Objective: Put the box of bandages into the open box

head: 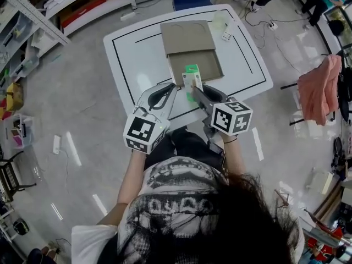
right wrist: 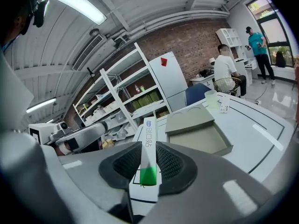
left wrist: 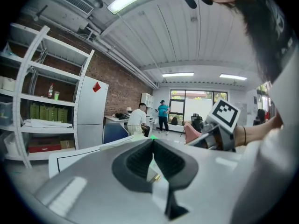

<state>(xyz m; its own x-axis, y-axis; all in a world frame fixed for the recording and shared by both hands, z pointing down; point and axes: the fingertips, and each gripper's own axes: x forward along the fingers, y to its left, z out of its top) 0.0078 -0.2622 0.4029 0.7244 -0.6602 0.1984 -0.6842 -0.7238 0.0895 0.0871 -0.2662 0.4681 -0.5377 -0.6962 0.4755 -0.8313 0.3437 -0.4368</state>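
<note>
Fingers of the right gripper [right wrist: 148,161] pinch the box of bandages [right wrist: 149,135] between their ribbed black pads, gripping its flat faces so that a narrow edge faces the camera. The carton is white with a green end; a round blue mark and grey lettering run along the edge, too small to read. From the head view it is held in the air at the near rim of the open box [head: 207,65], a tan cardboard tray with its lid folded back flat behind it.

The left gripper [left wrist: 152,157] has its pads pressed together at the tips with nothing between them, and it sits just left of the right one over the table's near edge. Each gripper carries a cube with black-and-white square markers.

The table [head: 137,59] is white with a black outline drawn inside its rim. A translucent container [head: 220,21] and a small white card [head: 227,36] lie at its far end. Around it are a glossy grey floor, white shelving [right wrist: 117,97], a brick wall [right wrist: 196,41], a white cabinet with a red diamond sticker [right wrist: 163,61], and a pink cloth [head: 322,89] on a rack.
</note>
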